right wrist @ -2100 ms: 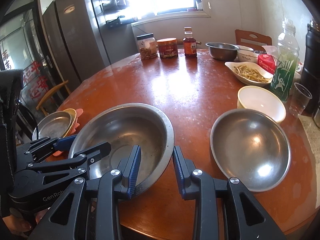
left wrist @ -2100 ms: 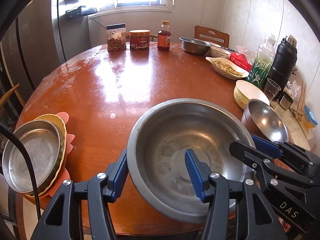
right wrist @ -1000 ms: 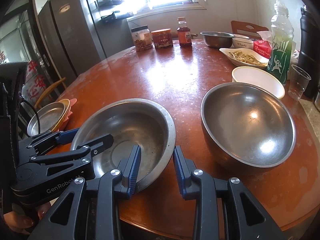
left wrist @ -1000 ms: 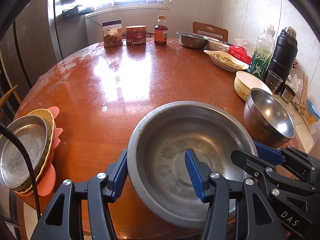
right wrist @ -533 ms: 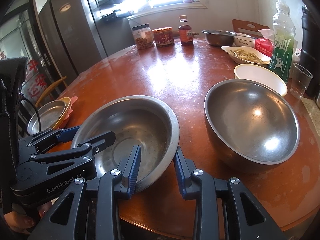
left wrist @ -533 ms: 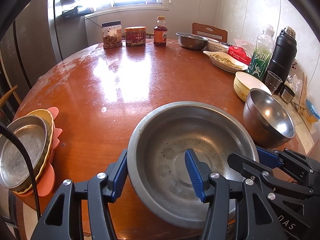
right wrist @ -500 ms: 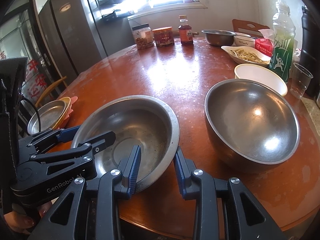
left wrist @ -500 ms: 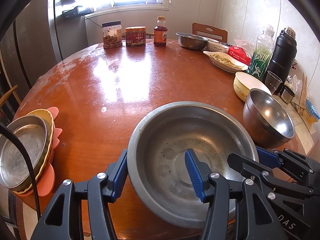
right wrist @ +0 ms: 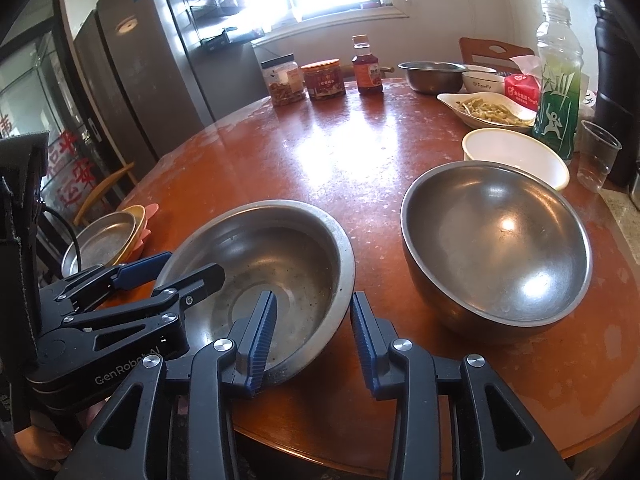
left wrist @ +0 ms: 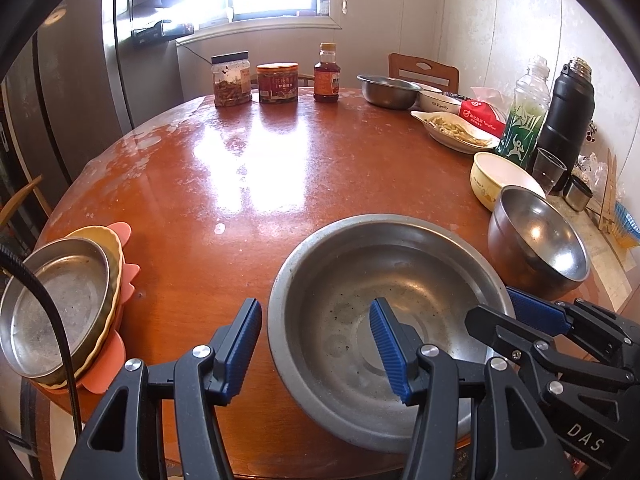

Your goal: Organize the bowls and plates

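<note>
A wide steel basin (left wrist: 384, 304) sits on the round table (left wrist: 260, 168) near its front edge. My left gripper (left wrist: 316, 344) straddles the basin's left rim, one pad outside and one inside, with a wide gap and no contact. My right gripper (right wrist: 312, 332) straddles the basin's (right wrist: 276, 264) right rim. Its jaws are opening and the pads stand clear of the metal. To the right rests a deep steel bowl (right wrist: 496, 248), and a cream bowl (right wrist: 516, 152) lies behind it. A steel plate (left wrist: 52, 300) tops a yellow dish and a pink mat at the left edge.
Along the far side stand jars (left wrist: 232, 80), a sauce bottle (left wrist: 326, 74), a small steel bowl (left wrist: 388, 88) and a dish of food (left wrist: 456, 130). A green bottle (left wrist: 524, 112), a black flask (left wrist: 568, 116) and a plastic cup (right wrist: 598, 156) crowd the right edge. A fridge stands at the left.
Two seconds ago both views dipped closer to the table, then held still. The right gripper's pads have spread slightly apart around the basin's rim. The left gripper keeps the same gap.
</note>
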### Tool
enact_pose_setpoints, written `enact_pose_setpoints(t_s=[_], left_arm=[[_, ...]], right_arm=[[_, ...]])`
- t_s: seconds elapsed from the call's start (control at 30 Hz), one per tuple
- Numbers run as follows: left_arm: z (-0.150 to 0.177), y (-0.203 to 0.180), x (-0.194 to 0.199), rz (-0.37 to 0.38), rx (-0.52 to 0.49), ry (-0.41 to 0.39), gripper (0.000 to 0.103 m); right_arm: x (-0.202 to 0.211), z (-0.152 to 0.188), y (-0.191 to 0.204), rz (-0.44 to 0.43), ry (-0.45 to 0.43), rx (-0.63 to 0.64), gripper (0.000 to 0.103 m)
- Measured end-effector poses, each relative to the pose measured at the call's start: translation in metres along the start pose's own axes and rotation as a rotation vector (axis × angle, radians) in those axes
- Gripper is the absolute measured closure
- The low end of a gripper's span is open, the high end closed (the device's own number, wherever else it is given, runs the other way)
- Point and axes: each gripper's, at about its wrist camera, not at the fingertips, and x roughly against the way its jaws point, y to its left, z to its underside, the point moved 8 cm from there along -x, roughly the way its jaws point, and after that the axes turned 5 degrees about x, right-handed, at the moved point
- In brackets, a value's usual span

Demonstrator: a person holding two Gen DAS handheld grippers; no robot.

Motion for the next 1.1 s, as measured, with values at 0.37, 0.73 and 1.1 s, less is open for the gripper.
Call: enact_pose_setpoints(t_s=[0.37,0.73,1.1], left_arm=[[-0.003,0.005,0.011,-0.018,0.010,-0.027,0.047],[-0.007,0.006,0.025,-0.014,0.016,-0.058,0.045],[-0.011,-0.001,0.044,-0.020,0.005,-0.094,0.045]], right_arm=[[0.010,-0.003,0.006,-0.018,-0.031,0.005,0.056],[0.028,-0.014,0.008,-0.019,-0.105,0.012,0.049],[0.046,-0.021,-0.003,0.003,-0.154,-0.011,0.044]])
